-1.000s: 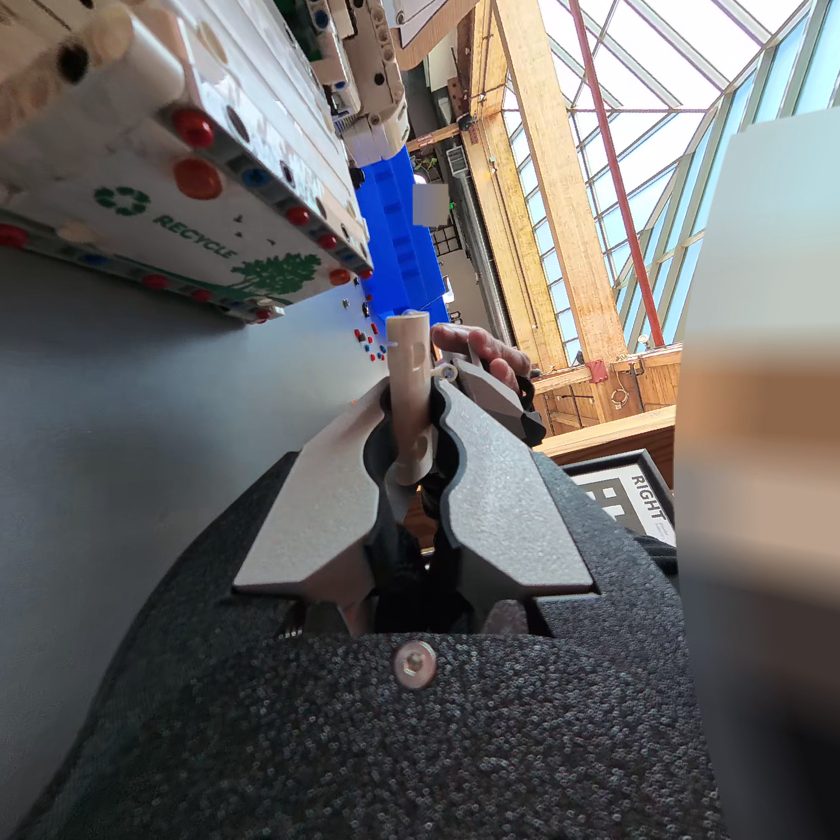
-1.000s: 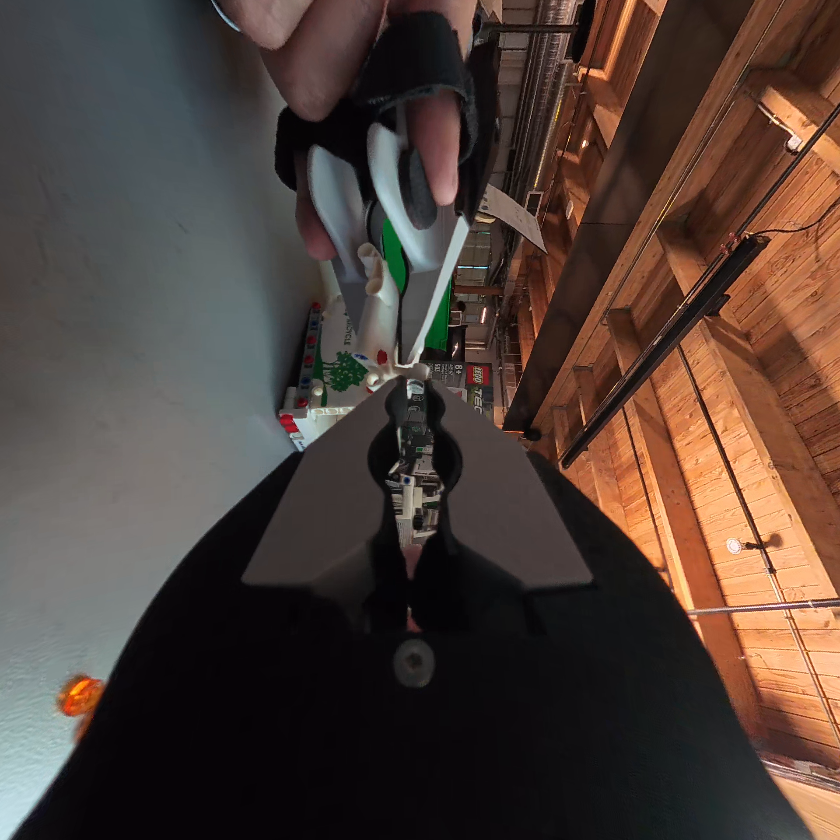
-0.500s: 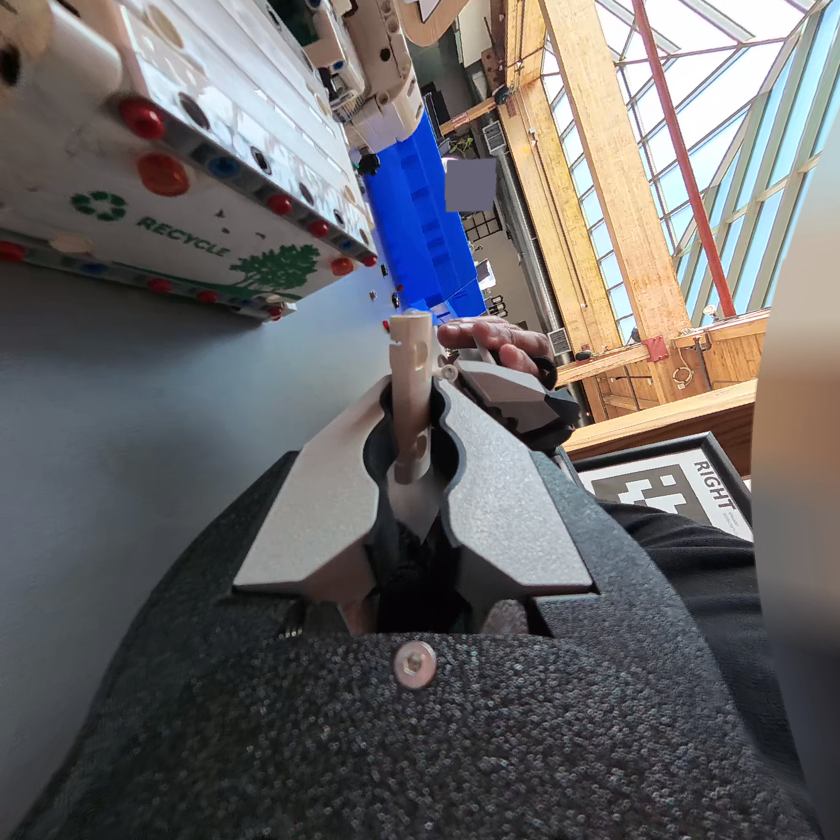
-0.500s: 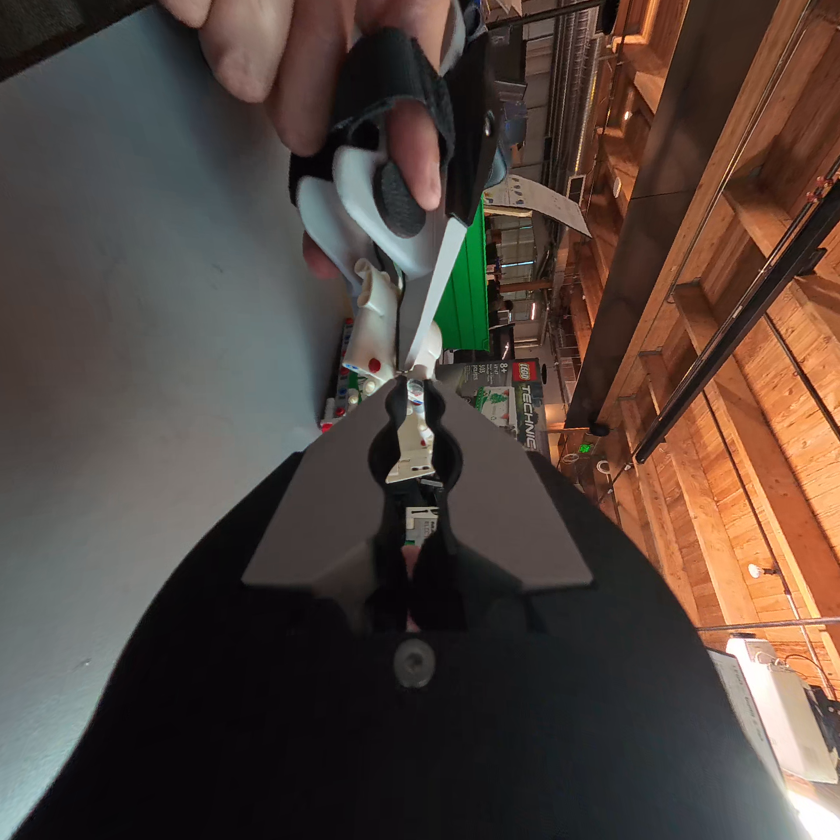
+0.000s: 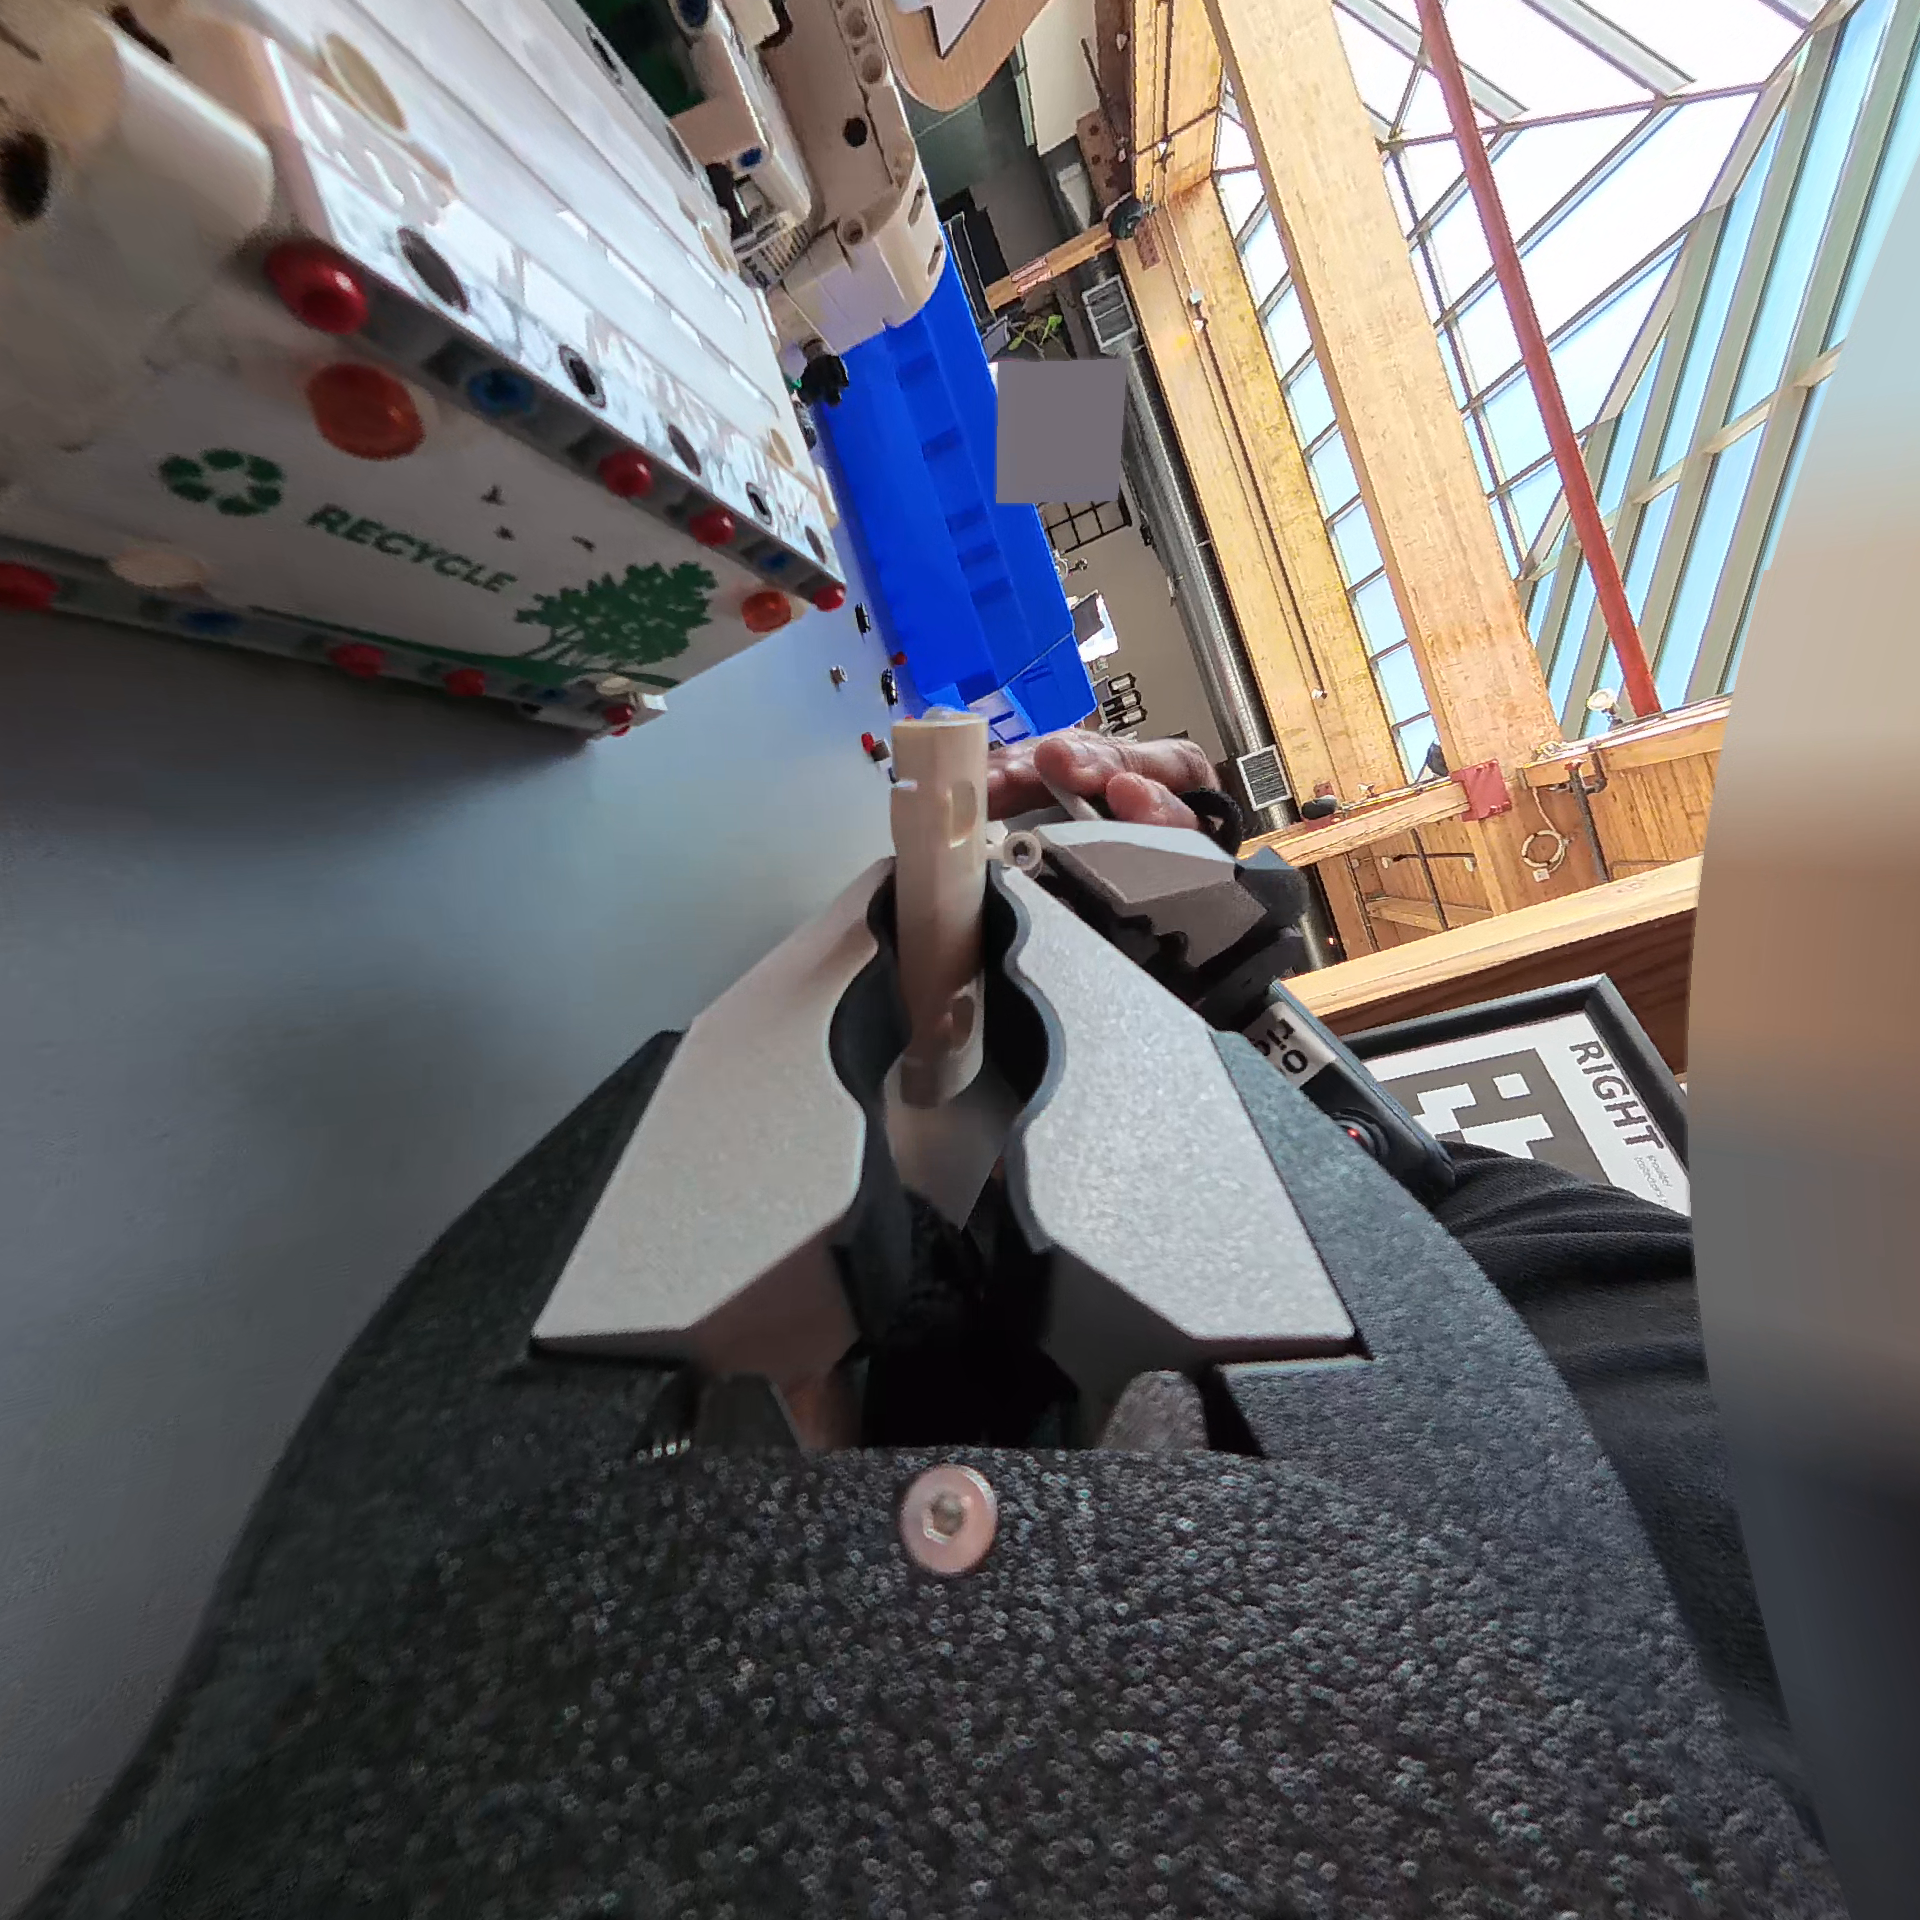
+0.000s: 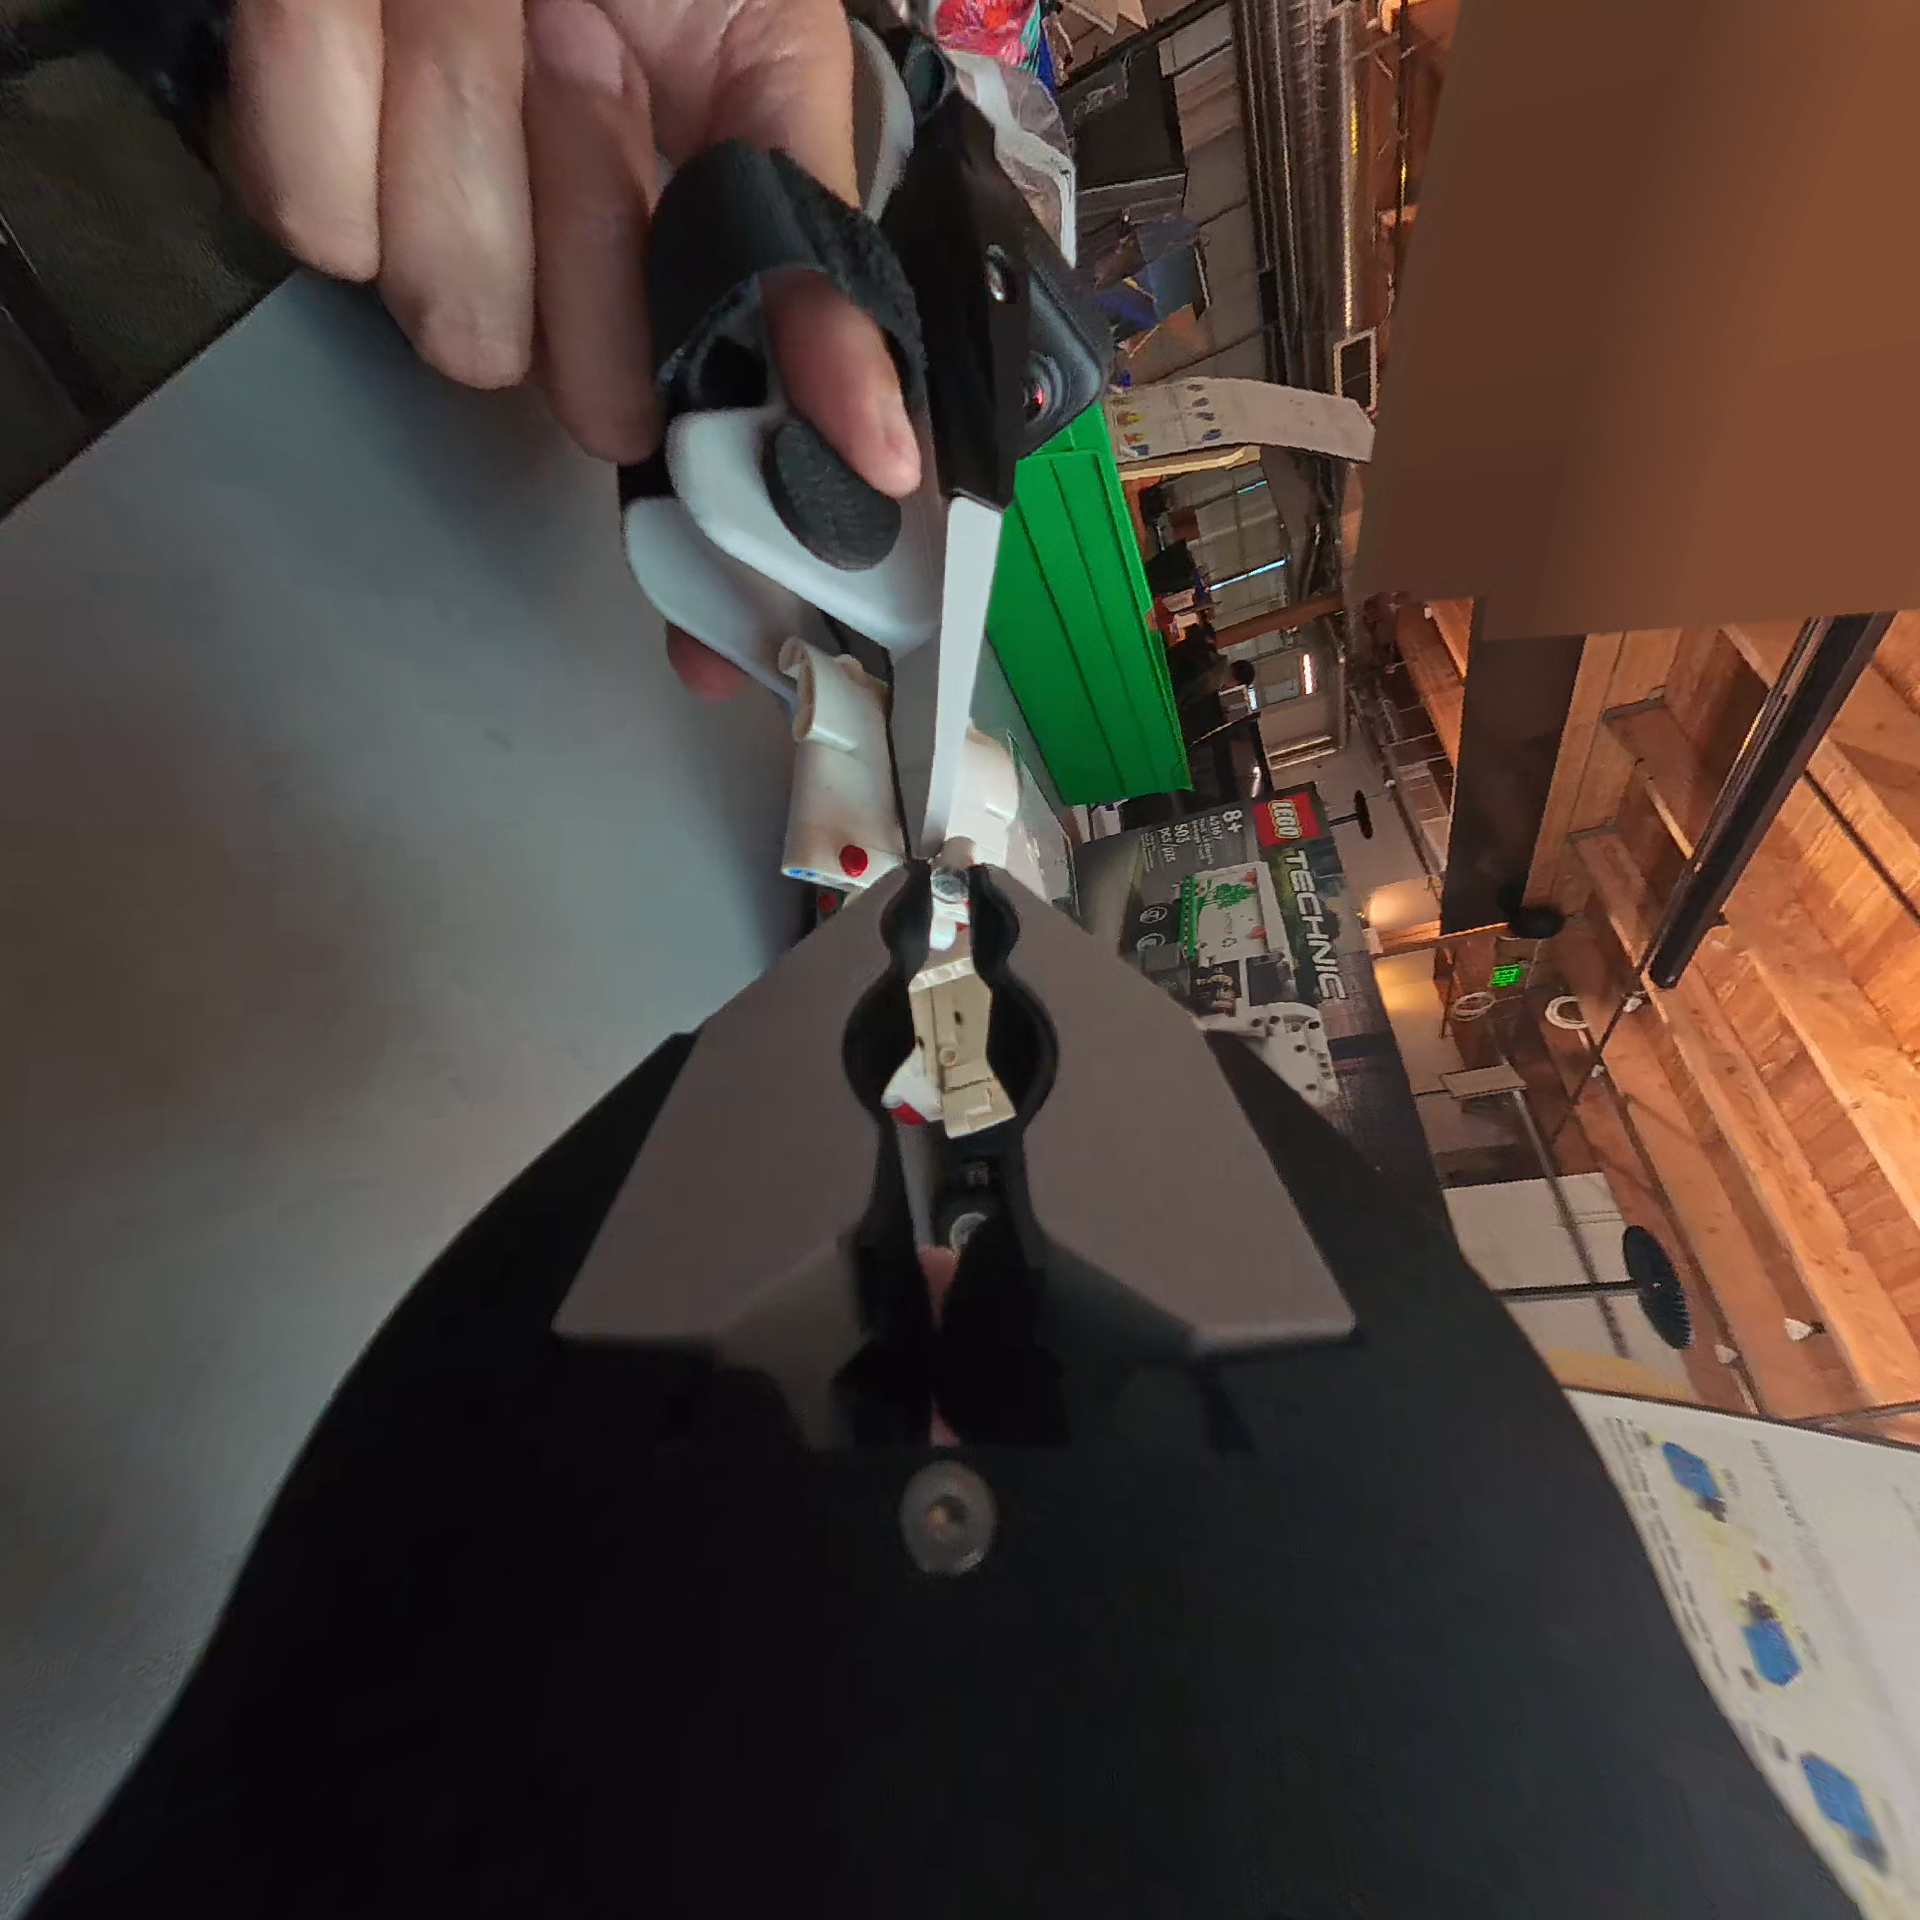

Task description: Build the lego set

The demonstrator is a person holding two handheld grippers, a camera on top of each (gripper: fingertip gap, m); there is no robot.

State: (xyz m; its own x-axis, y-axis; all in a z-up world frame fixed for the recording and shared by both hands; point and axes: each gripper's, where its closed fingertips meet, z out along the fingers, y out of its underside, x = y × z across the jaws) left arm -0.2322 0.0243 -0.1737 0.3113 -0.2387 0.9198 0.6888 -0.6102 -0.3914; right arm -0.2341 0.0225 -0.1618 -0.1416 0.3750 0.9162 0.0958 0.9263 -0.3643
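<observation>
In the left wrist view my left gripper (image 5: 940, 883) is shut on a tan tube-shaped Technic connector (image 5: 935, 790) that sticks out past the fingertips. The right gripper (image 5: 1049, 847) meets it from the right, with a small grey pin (image 5: 1023, 852) at its tip beside the connector. In the right wrist view my right gripper (image 6: 948, 881) is shut on that pin (image 6: 948, 886), tip to tip with the white-fingered left gripper (image 6: 925, 831). The white truck body with green recycling print (image 5: 416, 499) lies on the grey table (image 5: 312, 935), upper left.
Blue bins (image 5: 956, 468) stand behind the model. In the right wrist view a green bin (image 6: 1081, 644), the set's box (image 6: 1236, 914) and an instruction sheet (image 6: 1787, 1621) lie to the right. A hand (image 6: 540, 208) holds the left gripper. My two grippers' fingertips are within a few centimetres of each other.
Both grippers stay shut and tip to tip. The right wrist view has swung, bringing the green bin, box and instruction sheet into sight. The left gripper has shifted only slightly.
</observation>
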